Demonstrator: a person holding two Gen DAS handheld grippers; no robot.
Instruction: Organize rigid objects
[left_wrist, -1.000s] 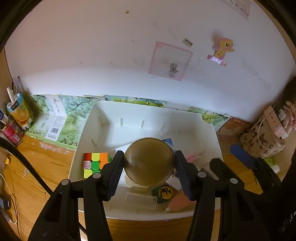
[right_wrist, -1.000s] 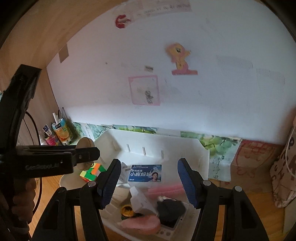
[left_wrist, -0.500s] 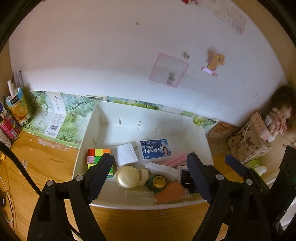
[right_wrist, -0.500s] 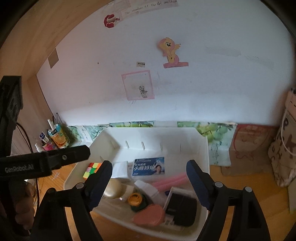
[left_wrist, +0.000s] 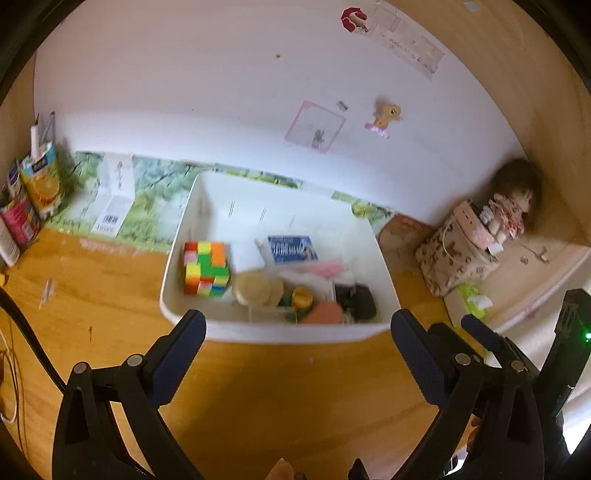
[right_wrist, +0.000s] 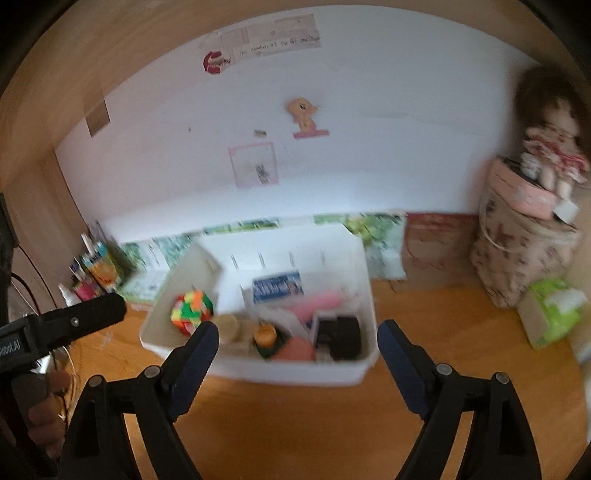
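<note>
Hovering over bare wood before white bin (left_wrist: 258, 334) near edge: left gripper (left_wrist: 297, 345), right gripper (right_wrist: 297, 352); both spread wide, holding nothing.

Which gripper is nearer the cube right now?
Left, probably. The left gripper is in front of the bin near the cube; the right gripper sits further right.

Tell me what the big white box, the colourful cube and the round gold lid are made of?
The big white rectangular box looks like smooth matte plastic, with moulded slots in its back wall. The colourful puzzle cube seems hard plastic, with bright flat tiles. The round gold lid could be metal or coated plastic; blur hides its shine.
</note>
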